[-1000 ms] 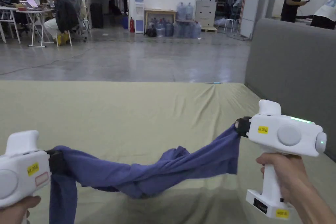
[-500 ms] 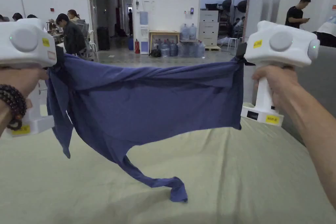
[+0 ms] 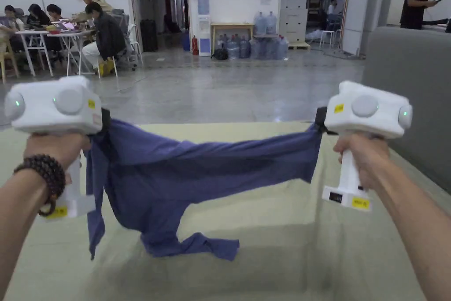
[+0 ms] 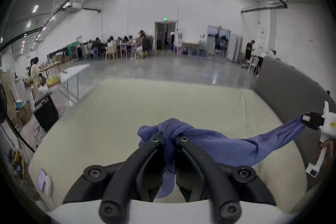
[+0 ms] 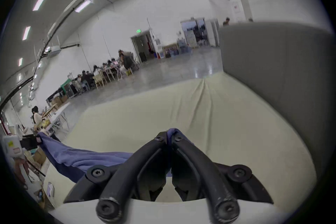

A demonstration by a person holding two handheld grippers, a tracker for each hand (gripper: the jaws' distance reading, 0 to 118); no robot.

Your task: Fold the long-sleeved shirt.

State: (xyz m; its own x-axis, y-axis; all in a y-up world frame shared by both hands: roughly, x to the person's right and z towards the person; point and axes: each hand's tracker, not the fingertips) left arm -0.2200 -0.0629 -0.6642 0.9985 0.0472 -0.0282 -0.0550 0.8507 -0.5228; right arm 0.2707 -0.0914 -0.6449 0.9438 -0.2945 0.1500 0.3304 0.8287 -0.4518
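Tongs (image 3: 319, 122) above pale green bedsheet (image 3: 264, 235)

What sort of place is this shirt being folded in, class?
Probably a large shared workroom or hall: people sit at tables, water jugs stand by the far wall, and the blue shirt hangs over a wide cloth-covered bed.
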